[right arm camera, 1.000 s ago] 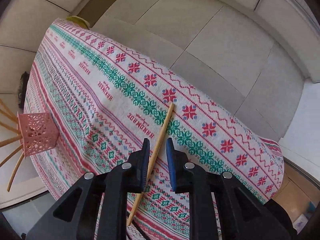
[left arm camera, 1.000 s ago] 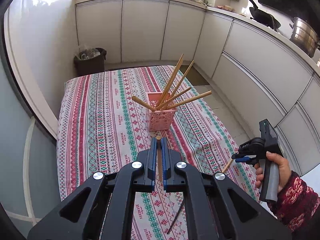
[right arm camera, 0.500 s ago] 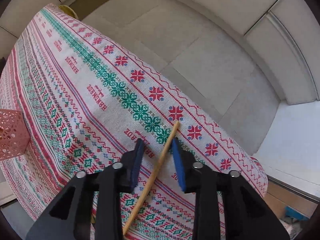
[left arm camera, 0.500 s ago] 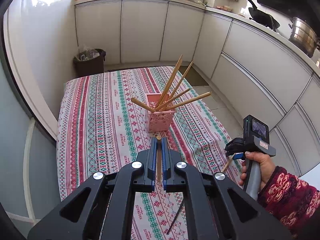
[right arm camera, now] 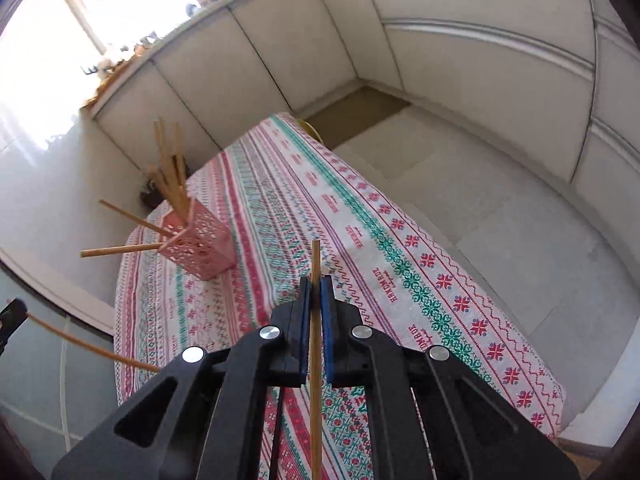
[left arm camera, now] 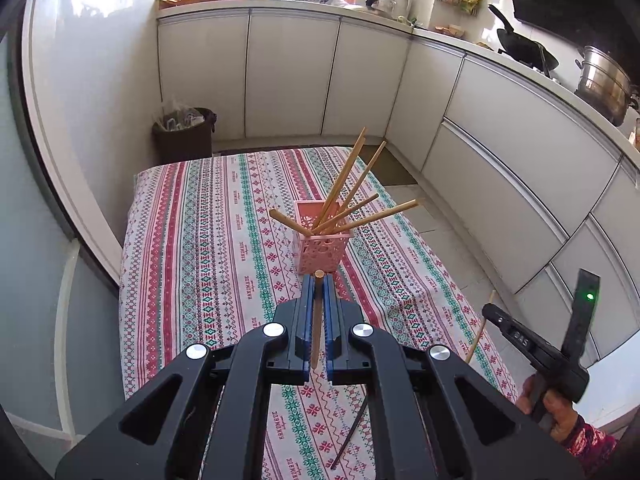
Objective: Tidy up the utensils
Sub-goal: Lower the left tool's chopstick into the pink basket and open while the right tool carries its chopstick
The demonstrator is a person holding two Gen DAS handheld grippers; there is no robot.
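Both grippers were clamped on a chopstick each: left gripper (left arm camera: 317,280) sat right behind the pink holder (left arm camera: 322,252), stick pointing fwd; right gripper (right arm camera: 316,280) was further off, holder up-left.

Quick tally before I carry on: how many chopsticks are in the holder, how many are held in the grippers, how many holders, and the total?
Wooden chopsticks in the pink holder: 5
Wooden chopstick in the left gripper: 1
Wooden chopstick in the right gripper: 1
Pink holder: 1
Total: 8 things, 7 of them chopsticks.
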